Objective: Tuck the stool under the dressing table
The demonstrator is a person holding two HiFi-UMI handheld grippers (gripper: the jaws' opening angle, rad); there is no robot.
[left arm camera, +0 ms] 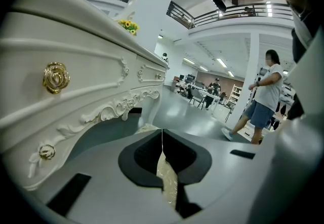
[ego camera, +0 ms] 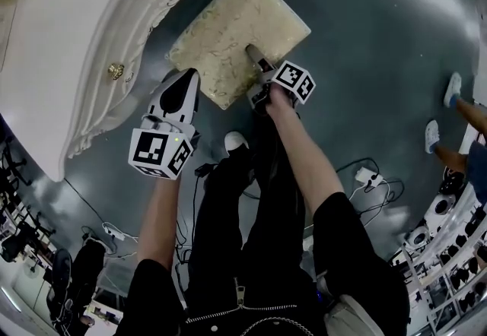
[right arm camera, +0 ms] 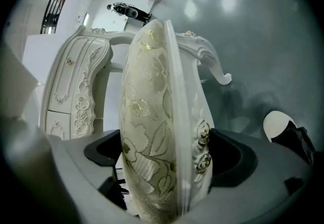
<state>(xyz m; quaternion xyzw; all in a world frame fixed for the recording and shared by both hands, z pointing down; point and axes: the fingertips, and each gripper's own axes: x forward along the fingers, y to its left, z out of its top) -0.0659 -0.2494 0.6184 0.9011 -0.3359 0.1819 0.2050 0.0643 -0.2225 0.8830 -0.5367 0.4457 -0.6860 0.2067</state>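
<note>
The stool (ego camera: 236, 34), topped with a cream cushion patterned in gold, stands on the dark floor just right of the white carved dressing table (ego camera: 76, 45). My right gripper (ego camera: 259, 72) is shut on the stool's near edge. In the right gripper view the cushion and seat rim (right arm camera: 147, 96) fill the space between the jaws of the right gripper (right arm camera: 164, 152), with the dressing table (right arm camera: 76, 81) behind. My left gripper (ego camera: 183, 87) hovers at the stool's near left corner. Its jaws meet in a thin line on the left gripper (left arm camera: 162, 137), beside the table's drawer front (left arm camera: 86, 81).
A gold rose knob (left arm camera: 55, 77) sticks out of the drawer front. My own white shoe (ego camera: 236, 141) is just behind the stool. Cables and a power strip (ego camera: 369, 175) lie on the floor at the right. Another person (left arm camera: 263, 99) stands further right, with feet (ego camera: 453, 87) in the head view.
</note>
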